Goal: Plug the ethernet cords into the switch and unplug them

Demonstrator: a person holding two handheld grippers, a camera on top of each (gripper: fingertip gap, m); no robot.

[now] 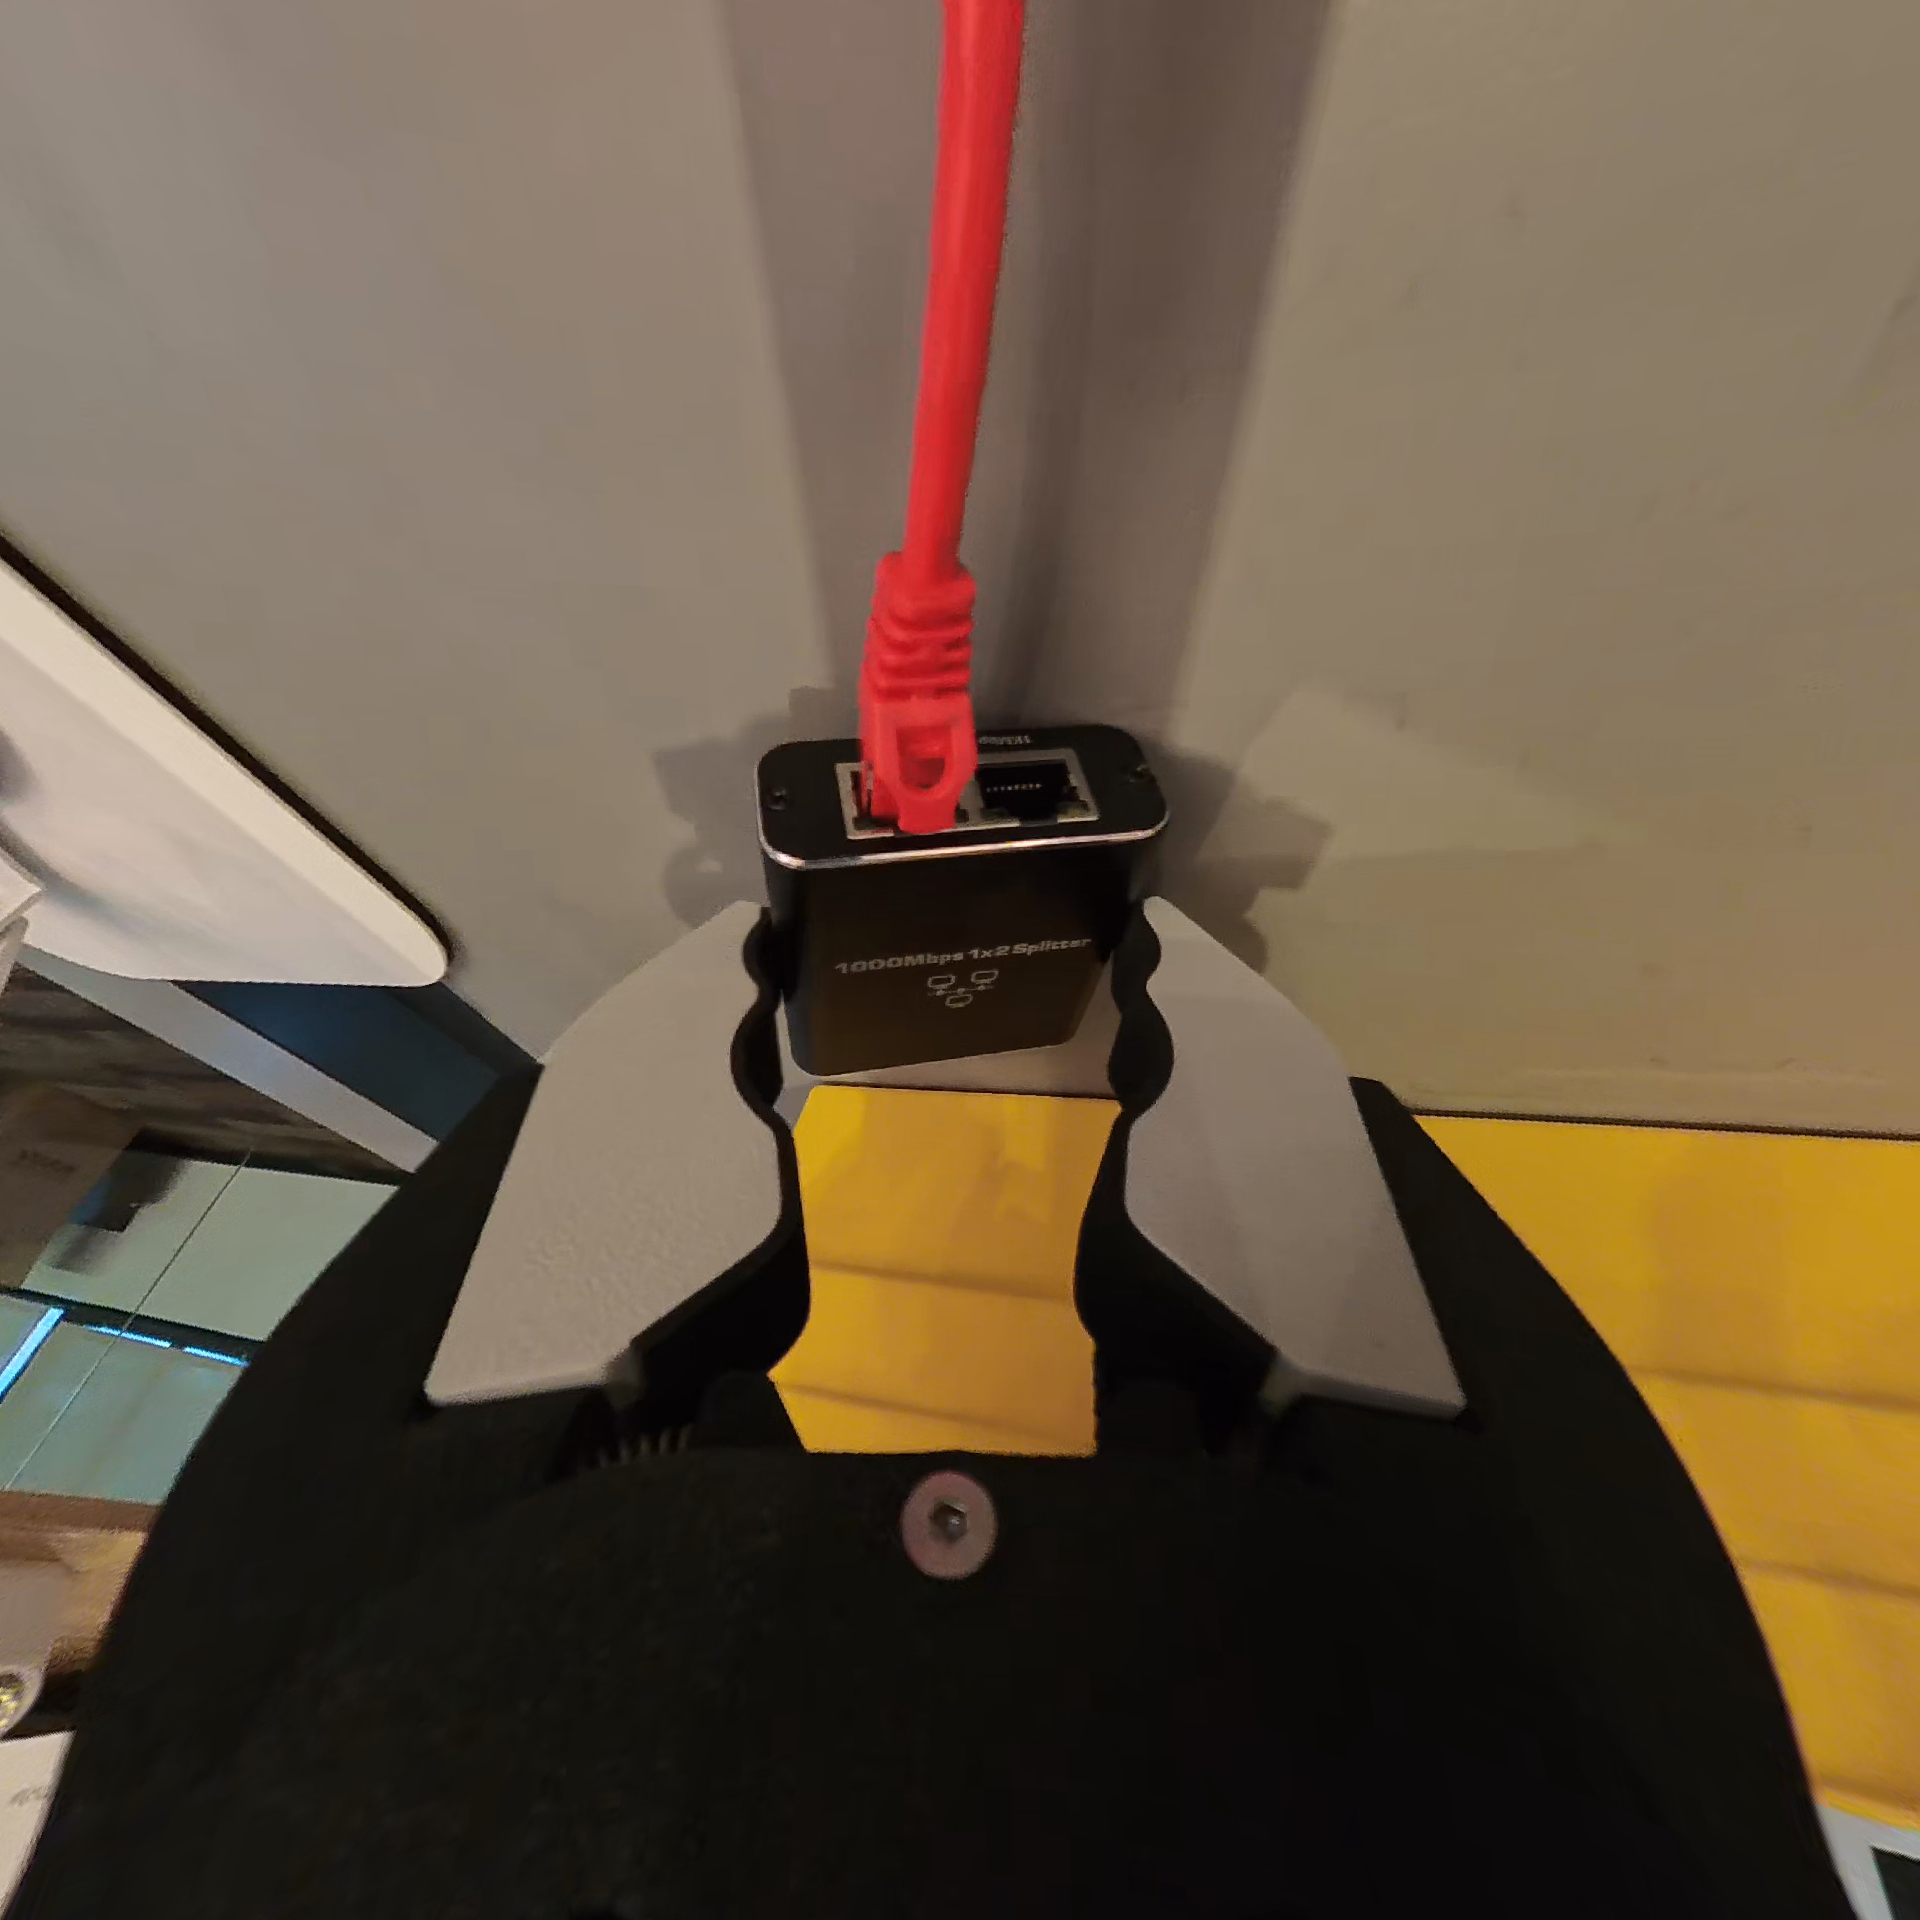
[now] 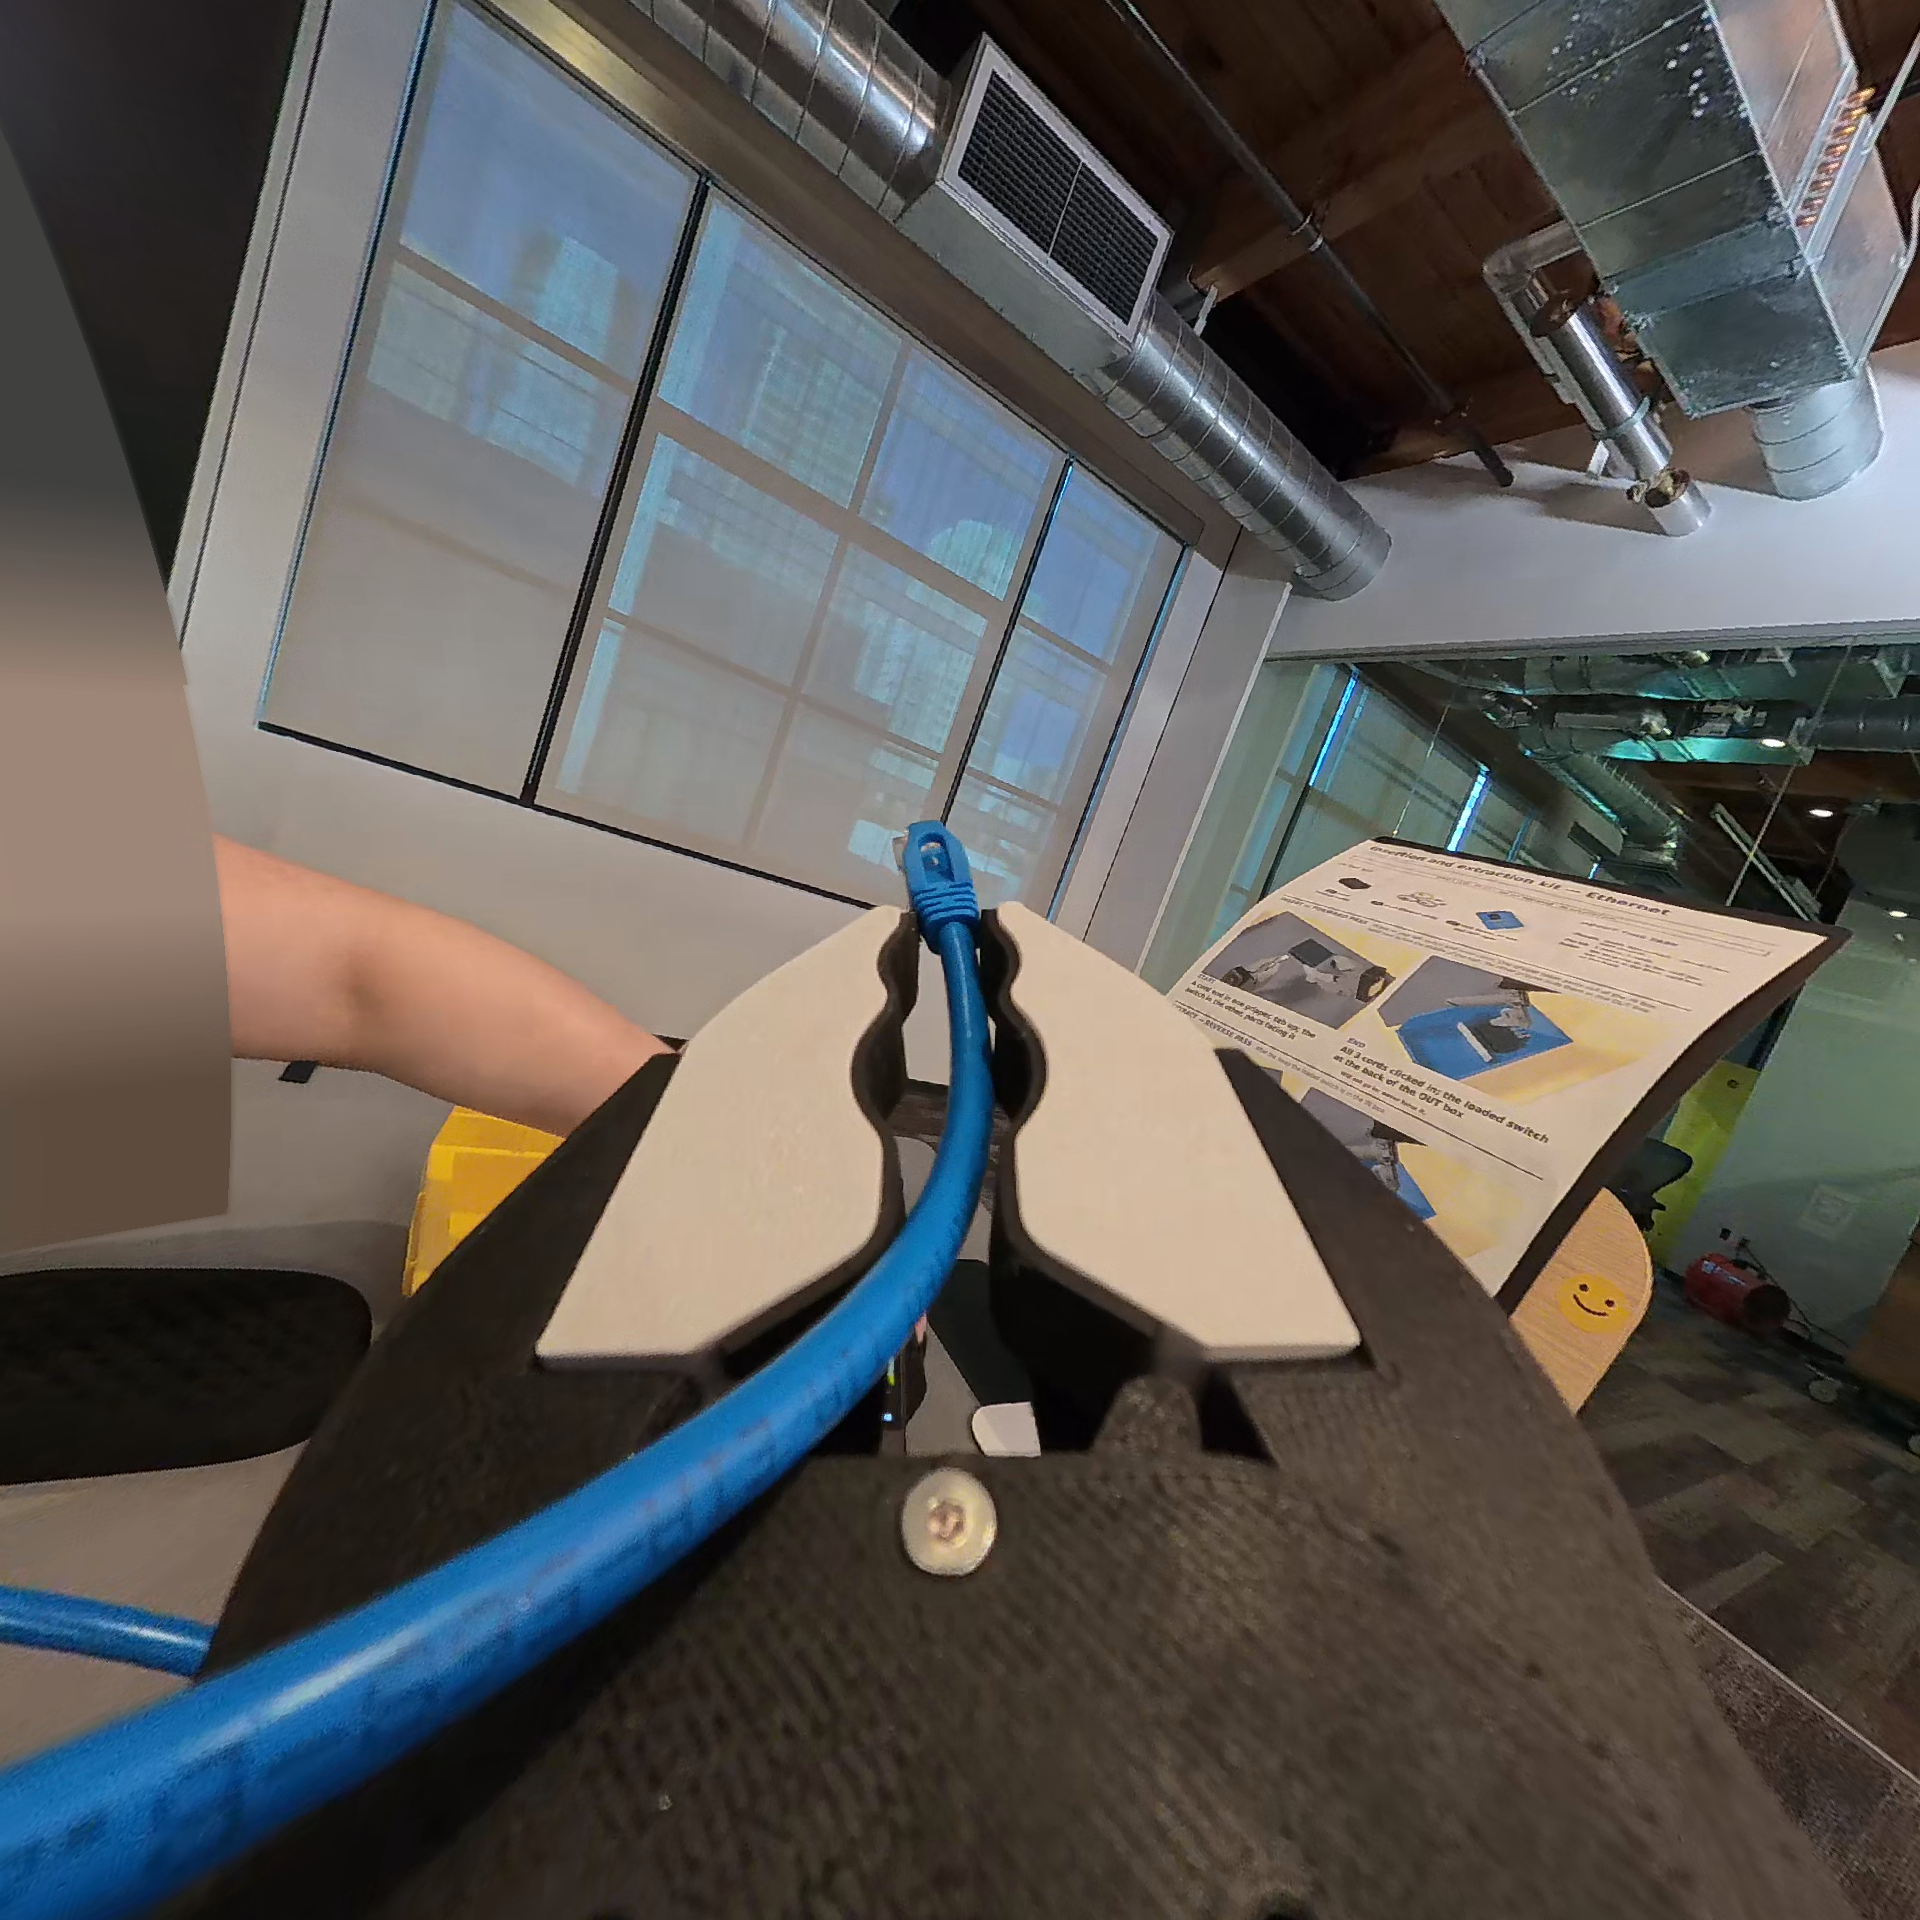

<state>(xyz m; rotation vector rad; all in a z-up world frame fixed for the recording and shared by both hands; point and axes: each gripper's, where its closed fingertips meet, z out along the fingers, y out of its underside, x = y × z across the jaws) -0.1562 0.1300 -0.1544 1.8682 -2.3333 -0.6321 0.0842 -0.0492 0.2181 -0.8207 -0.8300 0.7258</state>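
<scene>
In the left wrist view my left gripper (image 1: 948,940) is shut on a small black switch box (image 1: 951,956), held by its sides with the ports facing away from the camera. A red ethernet cord (image 1: 961,343) sits plugged in its left port by its red plug (image 1: 914,717). The right port (image 1: 1037,790) is empty. In the right wrist view my right gripper (image 2: 948,914) is shut on a blue ethernet cord (image 2: 935,1164) just behind its plug (image 2: 933,862), which sticks out past the fingertips and points upward. The cord trails back over the gripper body to the lower left.
A grey wall (image 1: 416,416) lies behind the switch and a yellow bin (image 1: 1558,1351) below it. In the right wrist view a person's forearm (image 2: 416,997) reaches in from the left, a printed instruction sheet (image 2: 1475,1018) stands at right, and a yellow bin (image 2: 468,1174) shows behind the gripper. Spacing between my two grippers at the tips: around 45 cm.
</scene>
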